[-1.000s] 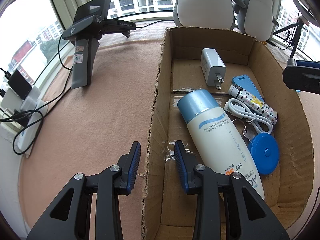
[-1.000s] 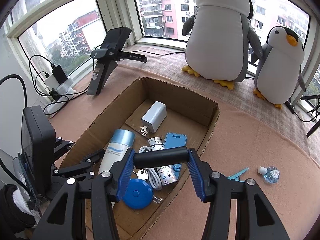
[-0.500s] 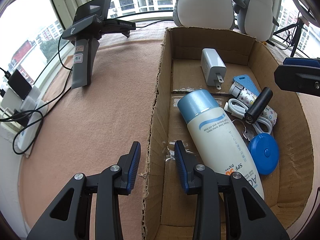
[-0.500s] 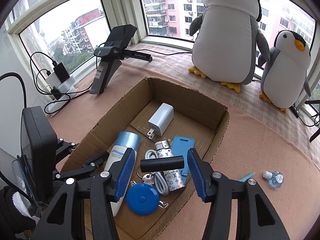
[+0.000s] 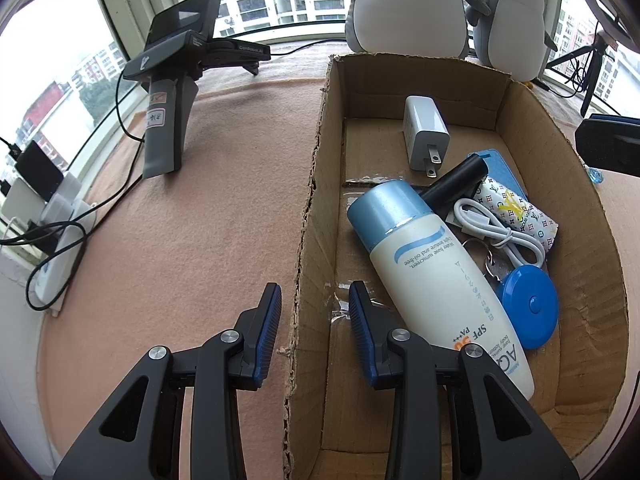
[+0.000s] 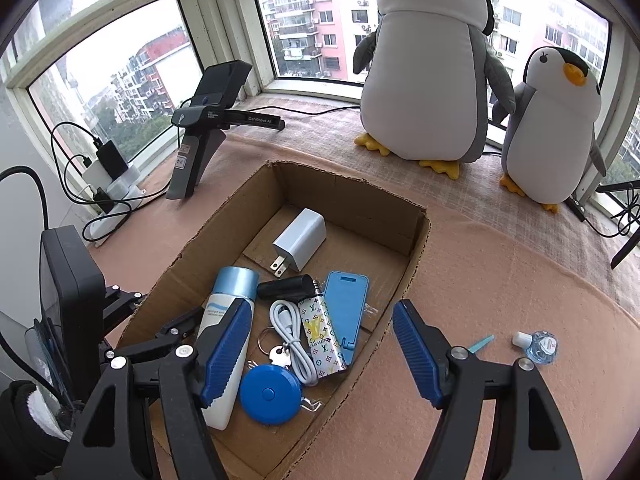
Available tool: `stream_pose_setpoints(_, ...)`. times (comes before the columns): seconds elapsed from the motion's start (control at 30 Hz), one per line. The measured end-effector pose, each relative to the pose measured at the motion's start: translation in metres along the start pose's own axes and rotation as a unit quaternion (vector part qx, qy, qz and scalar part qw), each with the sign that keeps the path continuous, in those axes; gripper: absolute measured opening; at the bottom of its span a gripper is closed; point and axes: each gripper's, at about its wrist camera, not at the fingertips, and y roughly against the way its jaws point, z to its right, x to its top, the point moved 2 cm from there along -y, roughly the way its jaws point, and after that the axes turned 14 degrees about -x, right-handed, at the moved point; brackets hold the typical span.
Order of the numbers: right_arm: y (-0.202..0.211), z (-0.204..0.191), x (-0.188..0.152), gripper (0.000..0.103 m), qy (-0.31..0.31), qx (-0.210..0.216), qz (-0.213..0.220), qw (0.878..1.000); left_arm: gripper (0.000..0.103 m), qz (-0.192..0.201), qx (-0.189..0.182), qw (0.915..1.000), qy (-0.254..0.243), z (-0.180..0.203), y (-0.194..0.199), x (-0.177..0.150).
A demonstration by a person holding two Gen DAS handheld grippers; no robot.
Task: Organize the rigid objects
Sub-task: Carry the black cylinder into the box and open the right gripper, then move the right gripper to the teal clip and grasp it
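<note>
From the left wrist, your left gripper (image 5: 314, 322) is clamped on the box (image 5: 310, 184) wall, steadying it. From the right wrist, your right gripper (image 6: 322, 346) has just been opening and is empty; the black cylinder (image 6: 285, 287) lies inside (propped on the bottle (image 6: 228, 320)), so jolting the box could roll it.

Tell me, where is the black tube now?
The black tube lies inside the cardboard box, between the white charger and the blue-capped sunscreen bottle, in the right wrist view.
</note>
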Motion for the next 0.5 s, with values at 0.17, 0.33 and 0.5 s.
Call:
stream_pose_setpoints(0.17,0.006,0.02,-0.008,0.07,-0.018,-0.003,-0.001,1.0,0.034,0.0,-0.001,1.0,-0.001,0.0,0.0,0.0)
stream_pose_setpoints(0.33,0.01,0.045,-0.022,0.07,-0.038,-0.01,-0.008,0.999,0.034,0.0,-0.002,1.0,-0.003,0.0,0.0,0.0)
stream_pose_setpoints(0.5,0.007,0.068,-0.039,0.07,-0.048,-0.02,-0.024,0.998,0.034,-0.001,-0.002,1.0,-0.005,0.0,0.0,0.0)
